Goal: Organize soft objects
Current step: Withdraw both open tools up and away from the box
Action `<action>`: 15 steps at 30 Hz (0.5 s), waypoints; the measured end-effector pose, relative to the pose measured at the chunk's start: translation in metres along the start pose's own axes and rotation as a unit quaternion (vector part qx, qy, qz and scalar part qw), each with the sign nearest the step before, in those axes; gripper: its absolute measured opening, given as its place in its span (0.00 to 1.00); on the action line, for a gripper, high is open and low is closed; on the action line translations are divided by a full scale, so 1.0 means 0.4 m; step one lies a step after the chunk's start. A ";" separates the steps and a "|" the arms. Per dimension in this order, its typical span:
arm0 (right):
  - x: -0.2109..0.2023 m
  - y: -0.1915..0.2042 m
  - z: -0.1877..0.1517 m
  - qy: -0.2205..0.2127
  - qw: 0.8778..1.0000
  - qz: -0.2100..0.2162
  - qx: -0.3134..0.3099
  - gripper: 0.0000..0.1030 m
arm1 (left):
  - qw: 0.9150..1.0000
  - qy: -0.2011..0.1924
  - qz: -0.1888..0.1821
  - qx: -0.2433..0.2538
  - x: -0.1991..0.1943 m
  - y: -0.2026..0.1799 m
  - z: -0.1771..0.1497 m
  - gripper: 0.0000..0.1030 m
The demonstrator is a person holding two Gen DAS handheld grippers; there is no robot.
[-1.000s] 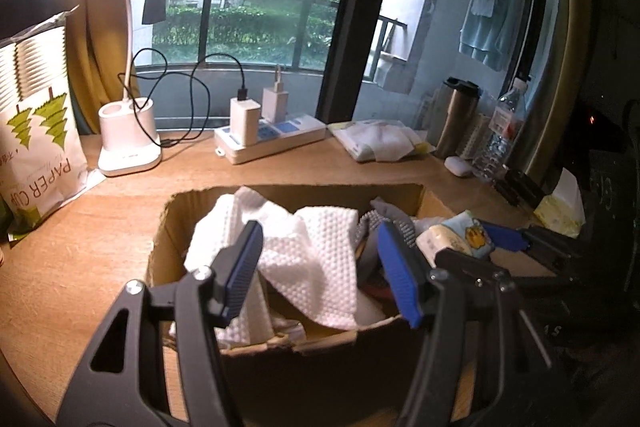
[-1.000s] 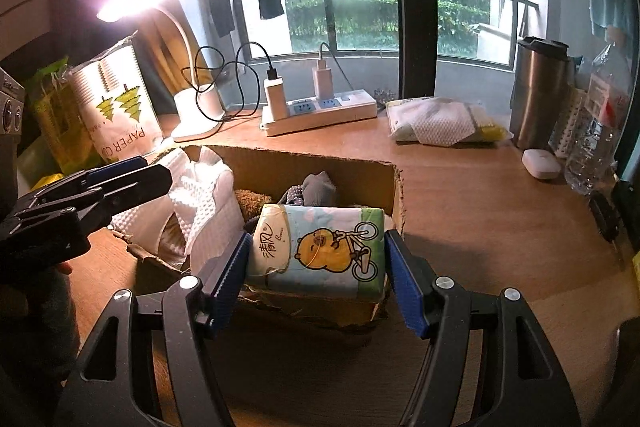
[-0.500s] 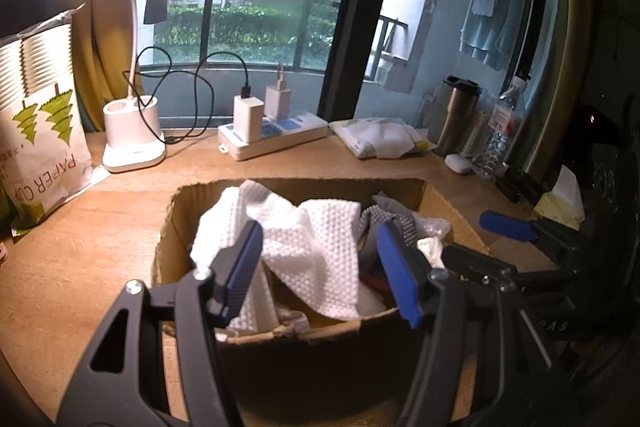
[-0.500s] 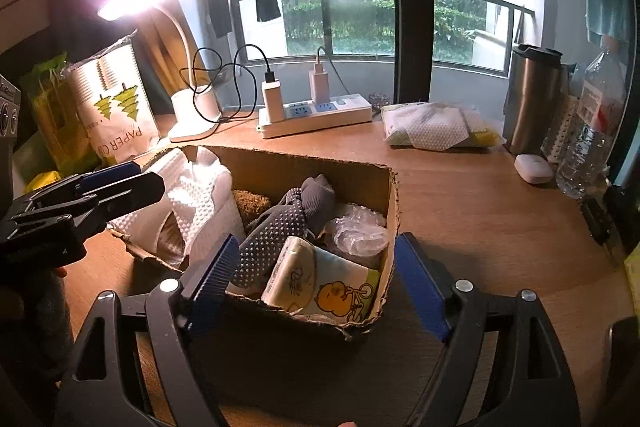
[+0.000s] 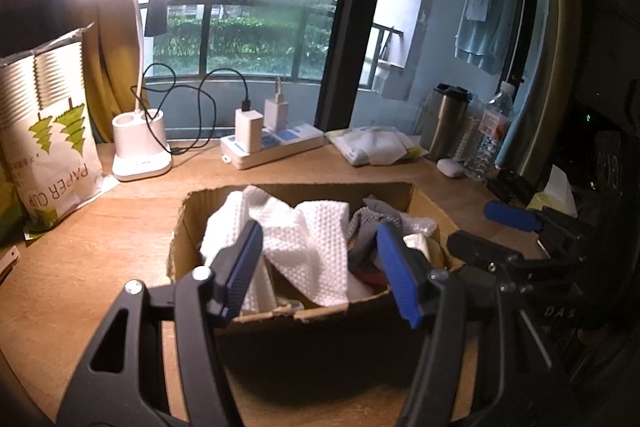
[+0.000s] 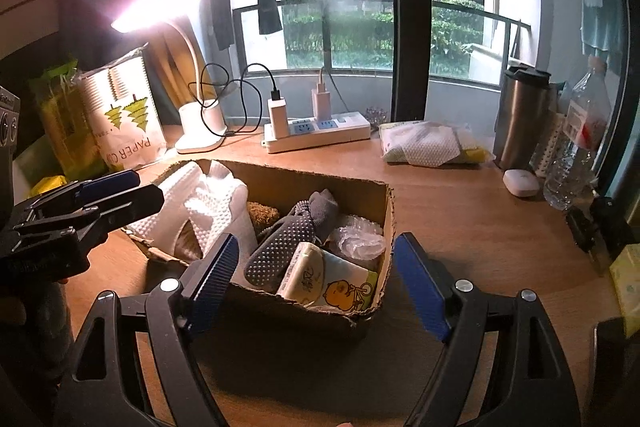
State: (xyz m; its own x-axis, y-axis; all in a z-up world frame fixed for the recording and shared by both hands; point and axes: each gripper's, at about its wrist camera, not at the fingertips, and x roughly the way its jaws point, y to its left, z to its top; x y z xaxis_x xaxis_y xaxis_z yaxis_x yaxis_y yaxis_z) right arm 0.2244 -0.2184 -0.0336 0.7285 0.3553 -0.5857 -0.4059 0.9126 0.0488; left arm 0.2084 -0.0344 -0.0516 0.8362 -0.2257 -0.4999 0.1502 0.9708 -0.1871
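A cardboard box (image 6: 320, 187) sits on the wooden desk and also shows in the left wrist view (image 5: 304, 323). In it lie a white textured cloth (image 5: 312, 239), a grey dotted sock (image 6: 280, 247), a tissue pack with a yellow duck print (image 6: 332, 287) and crumpled clear plastic (image 6: 356, 237). My right gripper (image 6: 316, 283) is open and empty, just in front of the box's near wall. My left gripper (image 5: 320, 271) is open and empty, at the box's near left side; it also shows in the right wrist view (image 6: 116, 191).
At the back stand a lit desk lamp (image 5: 140, 147), a power strip with chargers (image 6: 320, 131), a paper cup bag (image 5: 52, 147), a packet of white wipes (image 6: 428, 143), a steel tumbler (image 6: 520, 123) and a water bottle (image 6: 576, 139). A white earbud case (image 6: 520, 183) lies nearby.
My right gripper opened and let the duck tissue pack drop into the box, then drew back slightly. My left gripper also drew back a little, still open.
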 end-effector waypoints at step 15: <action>-0.144 0.027 0.020 -0.051 0.998 -0.021 -0.013 0.80 | 0.999 -0.042 -0.001 0.014 -0.137 -0.035 0.012 0.78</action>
State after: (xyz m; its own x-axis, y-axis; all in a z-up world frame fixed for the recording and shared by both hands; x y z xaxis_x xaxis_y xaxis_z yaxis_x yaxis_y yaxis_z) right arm 0.1825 -0.2273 0.0074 0.7970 0.3369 -0.5012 -0.3872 0.9220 0.0041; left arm 0.1629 -0.0350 -0.0176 0.8770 -0.2213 -0.4264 0.1658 0.9725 -0.1637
